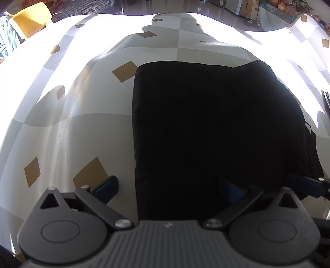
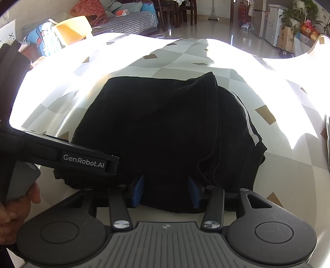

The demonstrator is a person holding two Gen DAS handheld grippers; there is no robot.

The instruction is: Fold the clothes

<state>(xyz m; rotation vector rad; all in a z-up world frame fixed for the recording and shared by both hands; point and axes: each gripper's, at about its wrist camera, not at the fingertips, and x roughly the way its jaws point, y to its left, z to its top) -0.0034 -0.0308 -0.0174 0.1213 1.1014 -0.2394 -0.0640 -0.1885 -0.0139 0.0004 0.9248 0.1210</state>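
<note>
**Two hand-held grippers at the near edge of a folded black garment**

Right wrist view, nearest: the right gripper [image 2: 166,190] stands about half open, its blue pads [image 2: 139,190] on either side of the near hem of the black garment [image 2: 156,127]; the cloth bulges between them, but whether the pads press on it cannot be told. At 9 o'clock the left gripper [image 2: 86,161], lettered "GenRobot.AI", reaches in over the garment's near left corner, and at 8 o'clock part of the person's hand [image 2: 14,208] grips its grey handle.

Left wrist view, nearest: the left gripper [image 1: 169,188] has its jaws spread wide. One blue pad [image 1: 108,186] hangs over the bare tablecloth [image 1: 92,127] just beside the garment's [image 1: 210,127] left edge; the other lies dark against the cloth itself. At 4 o'clock a tip of the right gripper [image 1: 305,185] meets the near right corner.

Middle ground: the garment lies folded into a rough rectangle, touching the cloth, with looser layers and a white stripe [image 2: 252,132] along its right side toward 3 o'clock.

Far: the checked tablecloth with tan diamonds runs to 12 o'clock in strong sunlight; a yellow chair [image 1: 31,17] stands at 10 o'clock.
</note>
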